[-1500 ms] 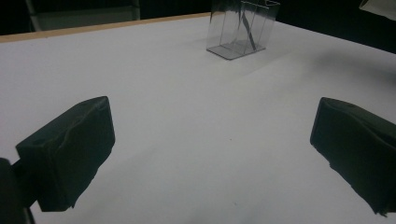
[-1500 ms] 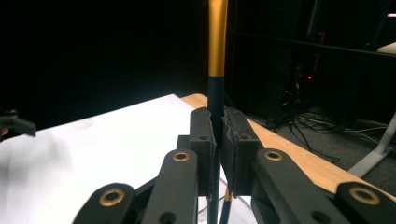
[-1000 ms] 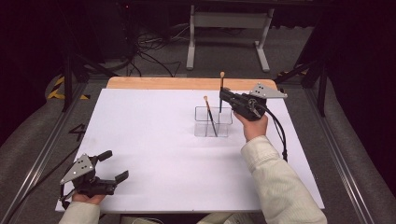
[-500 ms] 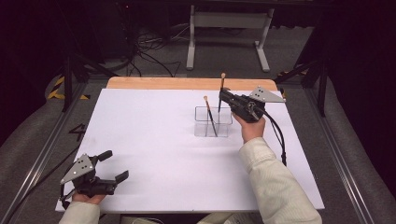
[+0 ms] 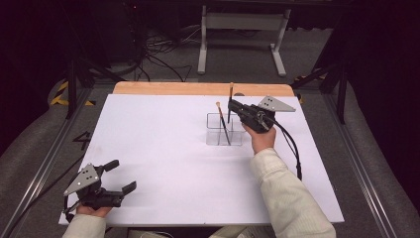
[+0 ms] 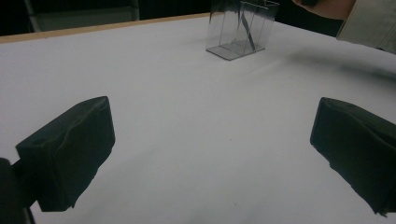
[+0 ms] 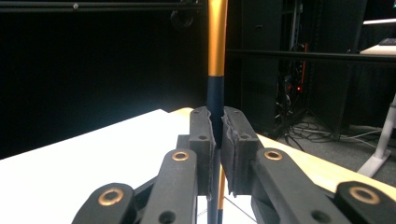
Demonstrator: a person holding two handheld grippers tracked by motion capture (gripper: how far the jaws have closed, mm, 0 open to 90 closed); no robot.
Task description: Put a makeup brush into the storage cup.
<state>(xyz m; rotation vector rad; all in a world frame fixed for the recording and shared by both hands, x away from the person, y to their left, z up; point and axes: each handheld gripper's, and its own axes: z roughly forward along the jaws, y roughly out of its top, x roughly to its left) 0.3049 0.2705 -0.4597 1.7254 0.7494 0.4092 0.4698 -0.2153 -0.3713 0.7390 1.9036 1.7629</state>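
A person's right tool (image 5: 232, 105) clenches an upright paintbrush (image 5: 230, 95) by its dark shaft, the gold-and-wood handle rising above the jaws, directly over a clear acrylic holder (image 5: 224, 133) on the white desk (image 5: 163, 148). Just below and to the left of that tool, a second brush (image 5: 222, 121) already leans inside the holder. The step in hand looks like placing the brush into the holder; the next move likely calls for lowering it straight down into a free compartment, then easing the jaws apart without knocking the leaning brush or the light holder. The left tool (image 5: 119, 178) rests far off at the desk's near edge, jaws wide and holding nothing.

In the right gripper view the paintbrush (image 7: 216, 56) is pinched between the pads and runs off the top edge, and the jaws hide its lower end. Which compartment lies beneath it cannot be told. In the left gripper view the holder (image 6: 240, 28) is cut off at the top.
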